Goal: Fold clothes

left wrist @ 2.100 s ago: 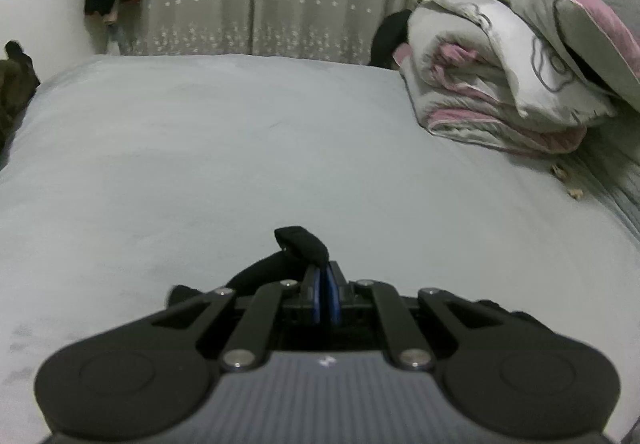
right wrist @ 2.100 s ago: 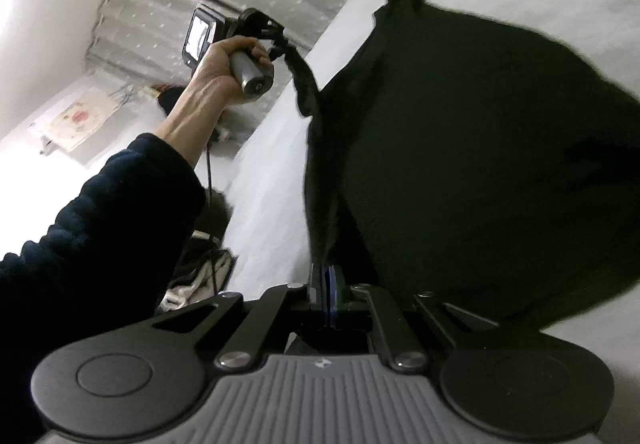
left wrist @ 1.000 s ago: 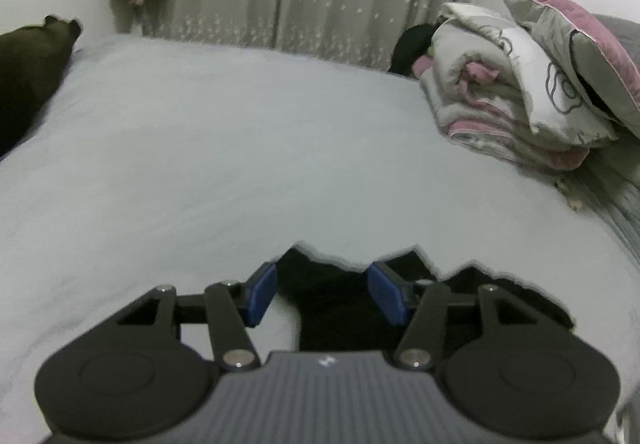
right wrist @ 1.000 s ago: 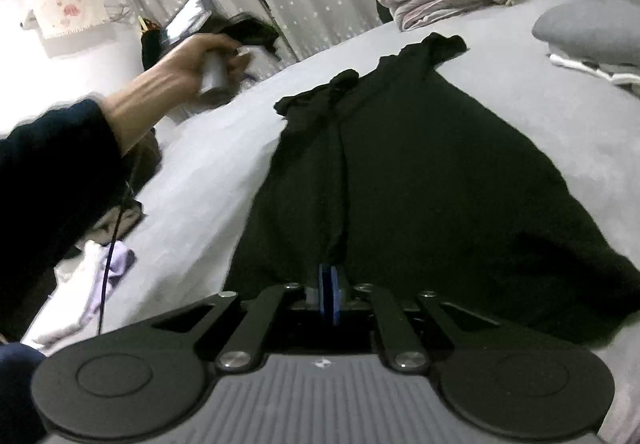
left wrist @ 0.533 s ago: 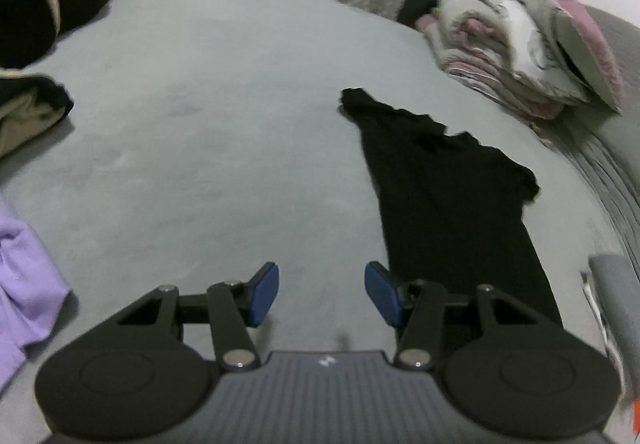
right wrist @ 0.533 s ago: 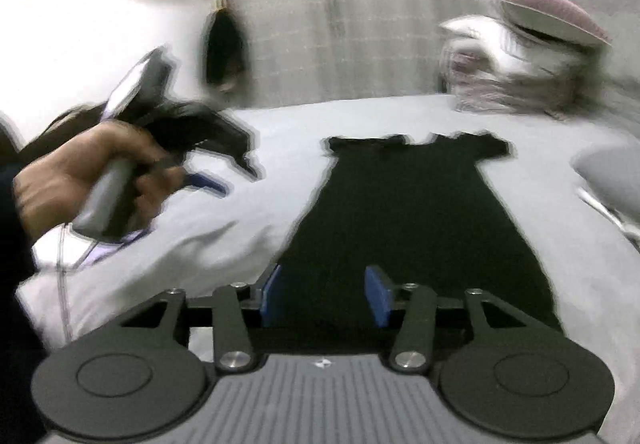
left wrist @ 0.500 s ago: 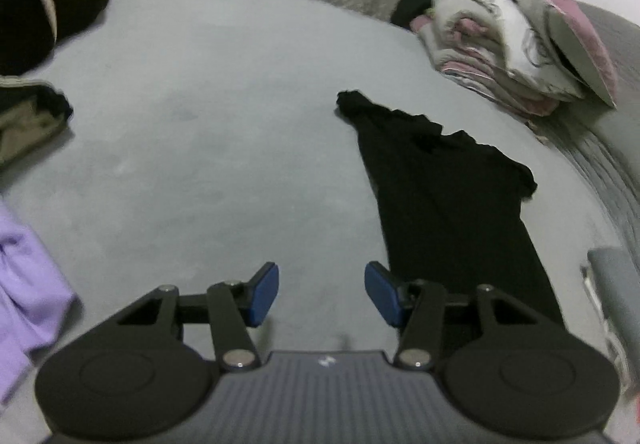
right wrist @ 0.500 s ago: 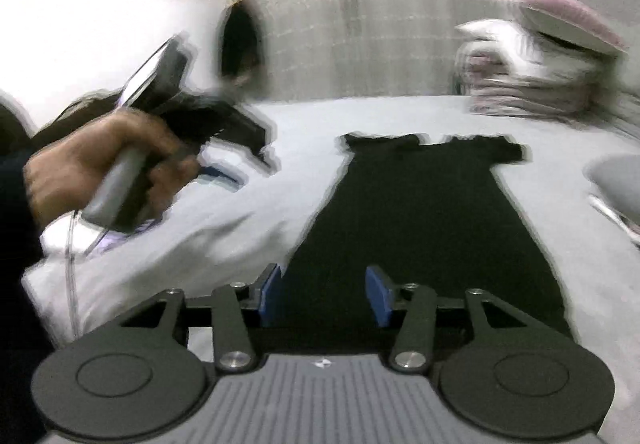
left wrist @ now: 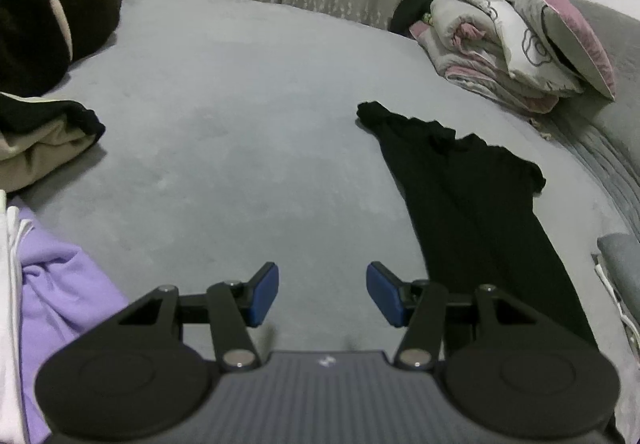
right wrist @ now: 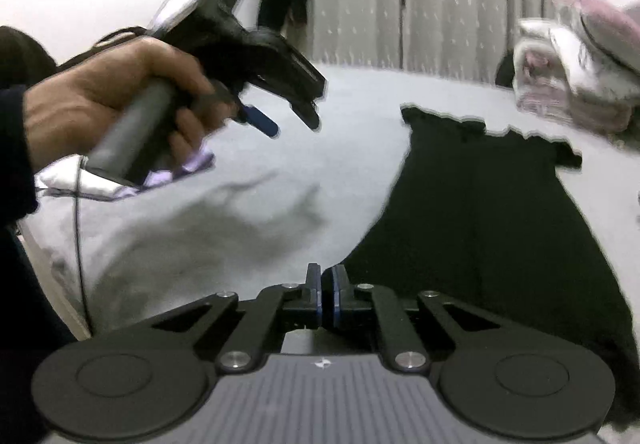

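A black short-sleeved dress (left wrist: pixel 480 212) lies spread flat on the grey bed (left wrist: pixel 248 124), neckline toward the curtains; it shows again in the right wrist view as the black dress (right wrist: pixel 480 228). My left gripper (left wrist: pixel 323 294) hovers open over bare bed, left of the dress's lower half, with nothing between its blue pads. In the right wrist view that left gripper (right wrist: pixel 288 120) is held up by a hand (right wrist: pixel 112 96). My right gripper (right wrist: pixel 327 294) is shut with nothing in it, just left of the dress's lower left edge.
A purple garment (left wrist: pixel 56 284) lies at the near left, beige and black clothes (left wrist: pixel 40 140) and a brown bundle (left wrist: pixel 48 16) beyond it. Folded quilts and a pillow (left wrist: pixel 512 44) are stacked at the far right. A grey cushion (left wrist: pixel 620 256) sits at the right edge.
Both grippers let go of the dress, which now lies flat. The left one opened and drew back to the left. The right one opened, then shut again on nothing.
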### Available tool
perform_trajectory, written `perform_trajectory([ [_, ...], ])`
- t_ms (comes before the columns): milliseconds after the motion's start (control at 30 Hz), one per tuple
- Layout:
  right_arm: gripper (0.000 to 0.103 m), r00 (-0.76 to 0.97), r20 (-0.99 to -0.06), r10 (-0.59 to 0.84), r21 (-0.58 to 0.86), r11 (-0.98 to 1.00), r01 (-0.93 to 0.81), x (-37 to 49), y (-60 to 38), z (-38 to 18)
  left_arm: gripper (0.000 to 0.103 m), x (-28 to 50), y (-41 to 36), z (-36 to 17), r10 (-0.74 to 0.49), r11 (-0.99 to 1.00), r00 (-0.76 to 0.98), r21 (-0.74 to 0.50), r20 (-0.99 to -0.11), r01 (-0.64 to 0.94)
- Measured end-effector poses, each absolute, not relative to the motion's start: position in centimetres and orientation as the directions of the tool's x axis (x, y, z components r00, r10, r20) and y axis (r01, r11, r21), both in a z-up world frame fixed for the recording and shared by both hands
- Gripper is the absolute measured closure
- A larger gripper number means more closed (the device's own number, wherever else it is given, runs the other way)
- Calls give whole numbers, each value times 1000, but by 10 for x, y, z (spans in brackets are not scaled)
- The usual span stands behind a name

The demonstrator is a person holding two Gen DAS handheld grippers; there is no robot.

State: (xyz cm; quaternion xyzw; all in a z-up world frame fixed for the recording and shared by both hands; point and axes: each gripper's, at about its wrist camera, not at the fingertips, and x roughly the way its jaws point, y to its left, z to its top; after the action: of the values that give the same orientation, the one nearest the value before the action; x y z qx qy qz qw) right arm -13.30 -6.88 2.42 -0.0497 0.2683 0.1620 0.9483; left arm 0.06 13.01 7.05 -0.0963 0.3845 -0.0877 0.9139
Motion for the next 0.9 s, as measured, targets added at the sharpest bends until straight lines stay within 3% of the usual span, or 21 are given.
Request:
perform_trajectory([
  [300,95,761,-574,304,11,931,-364,-135,-56,16,52,-1,128,68,-232,968,682,-231,-693,95],
  [400,88,725,-610,318,39,927,-374,-135,-59,13,52,-1,124,67,-239,968,677,-228,-696,107],
  [433,80,725,-603,332,59,925,-375,-138,-63,16,52,-2,123,67,-241,968,676,-227,-696,111],
  [500,74,752,-551,360,100,924,-369,-147,-71,28,52,-3,120,66,-248,966,672,-227,-697,121],
  [600,73,794,-508,333,136,942,-308,-146,-88,39,52,-4,117,65,-256,965,666,-227,-700,132],
  [900,73,787,-594,169,286,958,9,-126,-157,20,52,-8,109,60,-279,960,647,-231,-710,161],
])
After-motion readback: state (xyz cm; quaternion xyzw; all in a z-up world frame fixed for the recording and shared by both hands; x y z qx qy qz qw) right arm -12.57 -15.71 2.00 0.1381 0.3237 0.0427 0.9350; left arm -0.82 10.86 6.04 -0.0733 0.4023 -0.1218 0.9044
